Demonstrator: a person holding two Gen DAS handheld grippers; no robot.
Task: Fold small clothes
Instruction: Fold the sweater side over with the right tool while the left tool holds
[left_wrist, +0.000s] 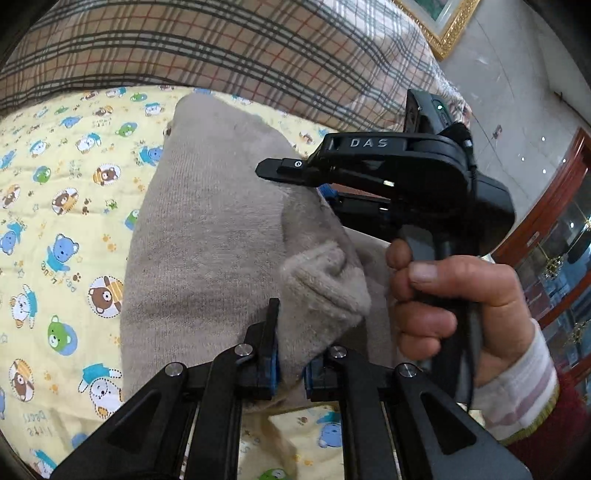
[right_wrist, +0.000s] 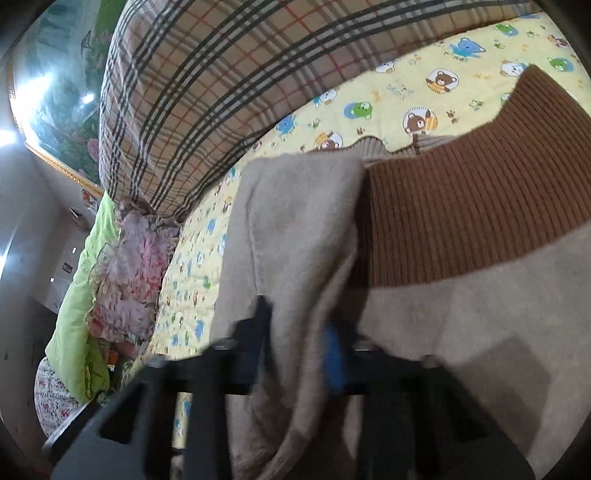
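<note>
A small beige knit garment lies on a yellow bear-print quilt. My left gripper is shut on a bunched beige fold of it at the near edge. My right gripper, held in a hand, reaches in from the right and pinches the garment's right edge. In the right wrist view the right gripper is shut on a raised beige flap. The garment's brown ribbed band lies to the right of that flap.
A plaid cushion lies beyond the quilt. A green pillow and pink floral cloth sit at the quilt's left end. A gold picture frame and a wooden cabinet stand on the floor side.
</note>
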